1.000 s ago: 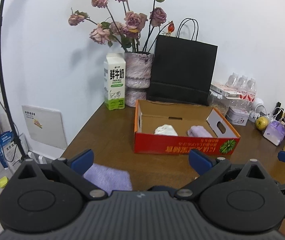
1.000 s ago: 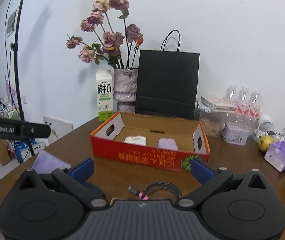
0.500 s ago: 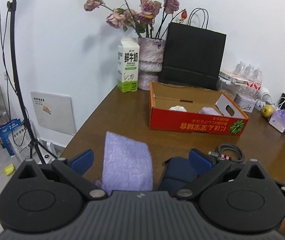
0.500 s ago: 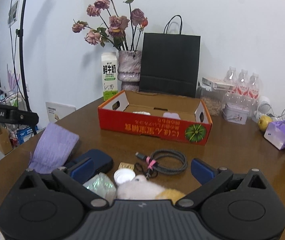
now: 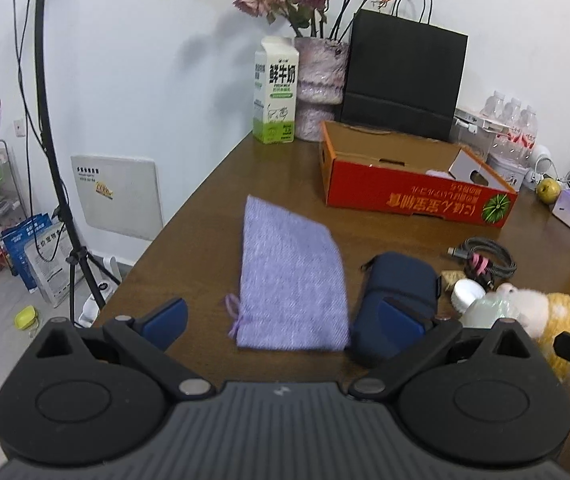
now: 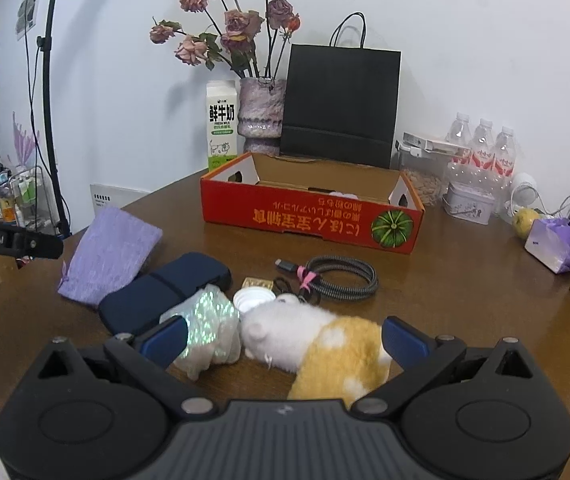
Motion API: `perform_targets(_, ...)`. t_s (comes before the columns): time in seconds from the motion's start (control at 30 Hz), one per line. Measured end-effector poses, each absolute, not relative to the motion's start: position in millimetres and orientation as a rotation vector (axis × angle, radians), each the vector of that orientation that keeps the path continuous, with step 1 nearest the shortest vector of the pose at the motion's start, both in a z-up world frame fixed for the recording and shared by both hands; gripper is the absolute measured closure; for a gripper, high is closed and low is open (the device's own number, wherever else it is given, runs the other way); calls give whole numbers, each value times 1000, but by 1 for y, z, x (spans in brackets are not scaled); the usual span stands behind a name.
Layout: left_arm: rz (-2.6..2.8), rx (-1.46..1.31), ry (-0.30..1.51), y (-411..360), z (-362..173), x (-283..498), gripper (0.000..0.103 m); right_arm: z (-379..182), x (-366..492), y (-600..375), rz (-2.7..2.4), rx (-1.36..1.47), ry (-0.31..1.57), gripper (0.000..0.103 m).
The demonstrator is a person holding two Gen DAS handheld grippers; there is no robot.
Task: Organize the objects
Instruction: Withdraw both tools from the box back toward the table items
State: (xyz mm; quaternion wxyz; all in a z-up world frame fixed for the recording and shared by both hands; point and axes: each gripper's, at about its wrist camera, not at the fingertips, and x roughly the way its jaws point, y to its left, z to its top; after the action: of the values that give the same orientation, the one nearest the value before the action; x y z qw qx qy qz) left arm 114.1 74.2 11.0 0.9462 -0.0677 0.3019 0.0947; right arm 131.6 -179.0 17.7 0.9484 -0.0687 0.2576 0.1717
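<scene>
Now | both fingers spread wide, empty | woven lilac pouch (image 5: 291, 276) flat | fluffy plush toy (image 6: 317, 340)

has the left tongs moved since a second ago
Yes. The left tongs pulled back from the red box, which looks smaller now, with the purple pouch in view.

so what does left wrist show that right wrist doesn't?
Only left wrist: the floor beside the table, with a yellow object and blue packages, and the whole wall panel.

Only right wrist: the gold foil packet, most of the plush toy, and the left tool's arm.

Both: red box, purple pouch, navy case, coiled cable, milk carton, black bag. Both tools, left tool and right tool, are open.
</scene>
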Motion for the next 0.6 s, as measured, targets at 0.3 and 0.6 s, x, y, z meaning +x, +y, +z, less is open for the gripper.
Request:
perform_targets(0.3, 176, -149, 593, 75, -1, 87, 0, 2, 111, -187, 359, -97, 528, 0)
perform_targets(0.6, 139, -173, 578, 71, -19, 72, 0, -13, 98, -202, 322, -58, 520, 0)
